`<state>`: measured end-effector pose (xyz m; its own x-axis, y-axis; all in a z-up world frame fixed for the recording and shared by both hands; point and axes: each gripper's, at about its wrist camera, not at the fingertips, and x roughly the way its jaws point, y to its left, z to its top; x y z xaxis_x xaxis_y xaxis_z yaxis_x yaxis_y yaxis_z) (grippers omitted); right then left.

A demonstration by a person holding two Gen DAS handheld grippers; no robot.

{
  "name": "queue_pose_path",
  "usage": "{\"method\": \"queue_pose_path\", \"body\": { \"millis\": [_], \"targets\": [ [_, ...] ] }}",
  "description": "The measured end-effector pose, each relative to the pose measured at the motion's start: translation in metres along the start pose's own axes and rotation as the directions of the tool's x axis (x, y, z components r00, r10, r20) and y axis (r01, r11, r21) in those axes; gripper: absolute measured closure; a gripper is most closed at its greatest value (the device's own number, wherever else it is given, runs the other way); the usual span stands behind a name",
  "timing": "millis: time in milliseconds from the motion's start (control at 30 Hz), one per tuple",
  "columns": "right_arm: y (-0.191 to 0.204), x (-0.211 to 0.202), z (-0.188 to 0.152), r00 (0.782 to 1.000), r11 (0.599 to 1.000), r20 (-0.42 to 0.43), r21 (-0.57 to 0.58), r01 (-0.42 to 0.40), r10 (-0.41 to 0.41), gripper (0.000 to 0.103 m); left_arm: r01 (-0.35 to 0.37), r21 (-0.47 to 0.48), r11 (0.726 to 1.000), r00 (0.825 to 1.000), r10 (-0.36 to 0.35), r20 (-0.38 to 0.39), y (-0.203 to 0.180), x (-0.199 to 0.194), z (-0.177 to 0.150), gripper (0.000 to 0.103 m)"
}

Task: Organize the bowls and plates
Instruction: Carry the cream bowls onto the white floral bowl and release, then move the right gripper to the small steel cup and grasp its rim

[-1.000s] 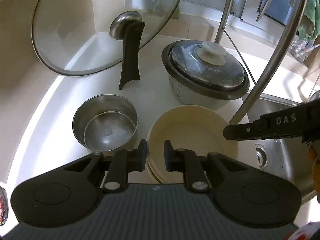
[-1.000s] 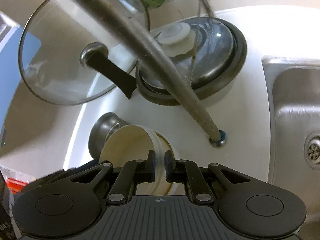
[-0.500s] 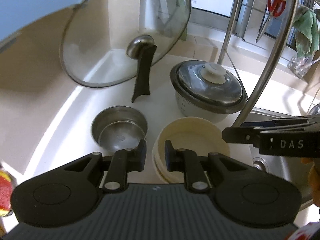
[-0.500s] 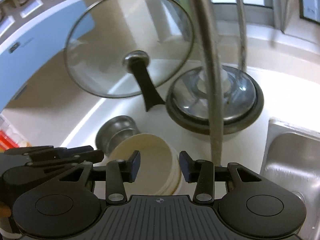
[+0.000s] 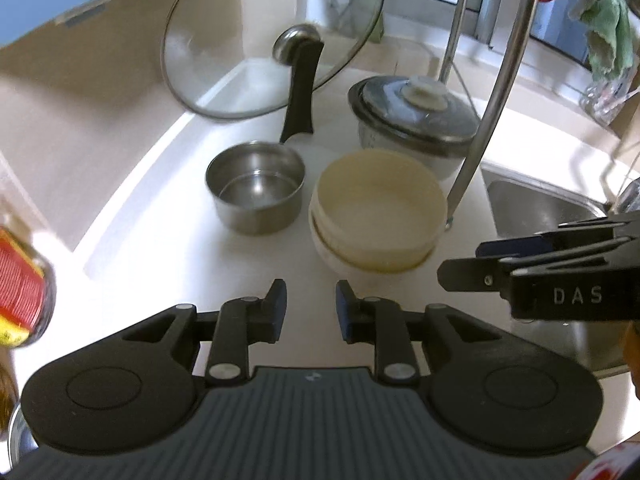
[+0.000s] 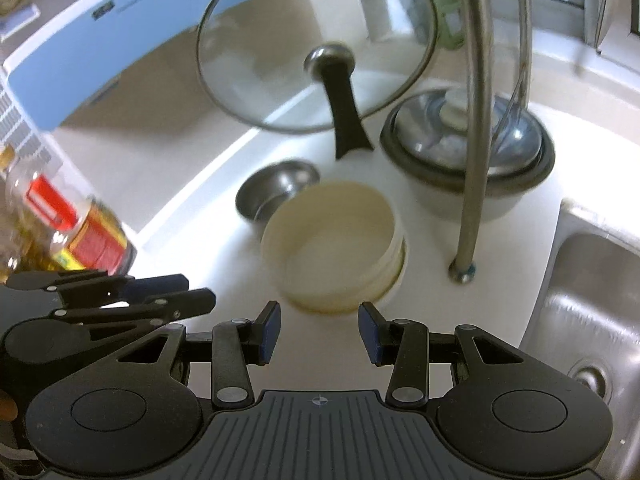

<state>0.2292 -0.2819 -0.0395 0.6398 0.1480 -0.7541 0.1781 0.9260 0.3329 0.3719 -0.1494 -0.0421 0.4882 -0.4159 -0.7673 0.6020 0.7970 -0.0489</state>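
1. At nine o'clock in the left wrist view a bottle with a red label [image 5: 22, 292] stands blurred at the frame's edge; the right wrist view shows it [image 6: 90, 240] on the white desk [image 5: 168, 208] beside a paler bottle.
2. The left gripper [image 5: 310, 306] hangs over bare desk. Its jaws are opening, a narrow gap between them and nothing in that gap.
3. A small steel pot [image 5: 256, 186] sits at eleven o'clock from that gripper, empty and upright.
4. Behind it, at twelve o'clock, a glass lid [image 5: 272, 36] with a black handle leans against the wall.
5. The cream bowls [image 5: 378, 210], nested one inside another, rest on the desk just to the right of the steel pot and close to it; I cannot tell whether the two touch. In the right wrist view the stack [image 6: 334, 244] lies at twelve o'clock from the right gripper [image 6: 319, 332], clear of its tips.
6. The right gripper's jaws stand apart with nothing between them.
7. A cooker pot with a metal lid [image 5: 416, 120] sits at one o'clock behind the bowls.
8. A curved steel rack post [image 6: 474, 128] meets the desk between the bowls and the sink [image 6: 592, 320], which fills the three o'clock side.
9. A green cloth [image 5: 608, 28] hangs at two o'clock in the left wrist view.
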Motion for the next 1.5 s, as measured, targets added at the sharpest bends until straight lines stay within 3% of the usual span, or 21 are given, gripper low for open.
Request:
{"method": "queue_pose_path", "body": {
  "millis": [433, 800, 1000, 1200, 1367, 1500],
  "targets": [
    [0.01, -0.014, -0.034, 0.996, 0.99, -0.057, -0.121, -0.072, 0.066, 0.06, -0.136, -0.097, 0.986, 0.991, 0.136, -0.015, -0.015, -0.026, -0.04, 0.079],
    [0.021, -0.024, -0.032, 0.989, 0.963, -0.062, -0.23, -0.143, 0.132, 0.06, -0.213, -0.164, 0.963, 0.977, 0.212, -0.024, -0.008, -0.03, -0.051, 0.079],
    [0.045, -0.017, 0.003, 0.988, 0.954, 0.017, -0.265, -0.143, 0.153, 0.06, -0.242, -0.145, 0.959, 0.969, 0.246, 0.009, 0.025, -0.021, -0.033, 0.079],
    [0.06, 0.008, 0.057, 0.989, 0.948, 0.086, -0.306, -0.09, 0.122, 0.06, -0.24, -0.156, 0.958, 0.967, 0.251, 0.053, 0.053, -0.006, -0.005, 0.079],
    [0.054, 0.063, 0.103, 0.997, 0.953, 0.021, -0.297, -0.063, 0.073, 0.06, -0.191, -0.193, 0.962, 0.977, 0.206, 0.059, 0.061, 0.021, 0.023, 0.079],
    [0.038, 0.114, 0.126, 0.999, 0.955, -0.041, -0.297, 0.01, -0.023, 0.06, -0.17, -0.202, 0.965, 0.98, 0.186, 0.064, 0.057, 0.046, 0.044, 0.079]
  ]
}}
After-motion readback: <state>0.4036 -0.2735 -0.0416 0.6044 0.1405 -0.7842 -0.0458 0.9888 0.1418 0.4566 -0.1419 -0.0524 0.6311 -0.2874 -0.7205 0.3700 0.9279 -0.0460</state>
